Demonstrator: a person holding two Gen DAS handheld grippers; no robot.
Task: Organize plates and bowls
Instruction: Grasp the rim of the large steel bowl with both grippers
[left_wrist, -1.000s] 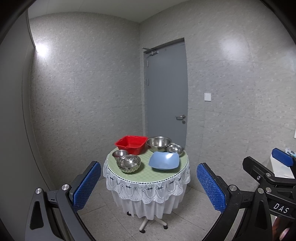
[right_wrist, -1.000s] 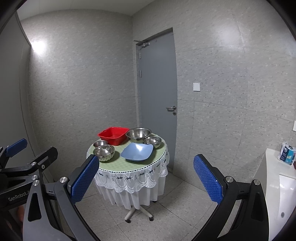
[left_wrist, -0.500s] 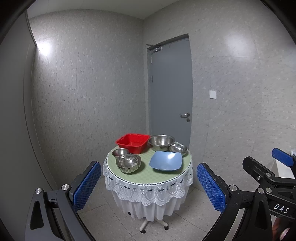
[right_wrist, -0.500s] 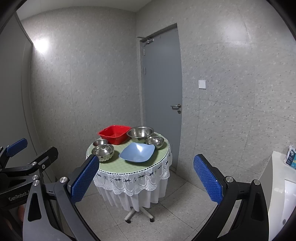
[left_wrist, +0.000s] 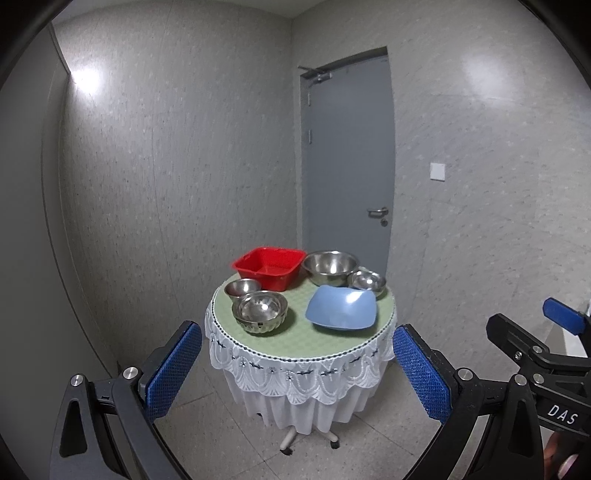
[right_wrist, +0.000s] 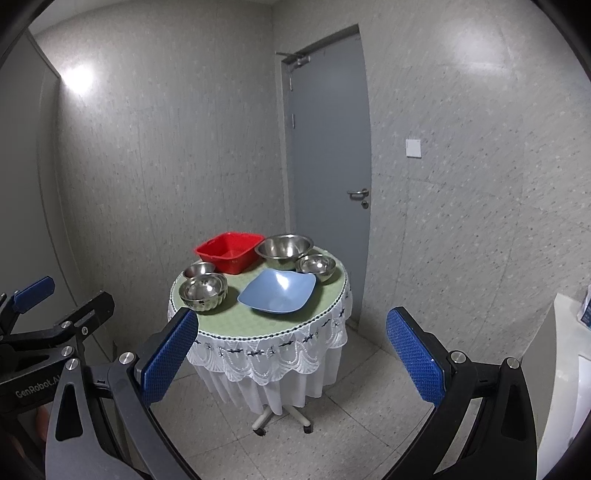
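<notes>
A small round table (left_wrist: 295, 338) with a green top and white lace skirt stands ahead. On it are a red plastic basin (left_wrist: 270, 266), a large steel bowl (left_wrist: 330, 266), a small steel bowl (left_wrist: 367, 281), a blue square plate (left_wrist: 342, 308), a fluted steel bowl (left_wrist: 260, 311) and a small steel bowl (left_wrist: 242, 288) behind it. In the right wrist view they show too: the basin (right_wrist: 229, 251), the plate (right_wrist: 277, 295). My left gripper (left_wrist: 297, 373) and right gripper (right_wrist: 290, 360) are both open, empty and well short of the table.
A grey door (left_wrist: 347, 155) is shut behind the table, with a wall switch (left_wrist: 437, 171) to its right. A white counter (right_wrist: 565, 373) stands at the right. The table rests on a wheeled base (right_wrist: 282, 415) on a tiled floor.
Both grippers have moved a little closer to the table and the view has shifted; the table looks larger. Nothing on the table has moved.
</notes>
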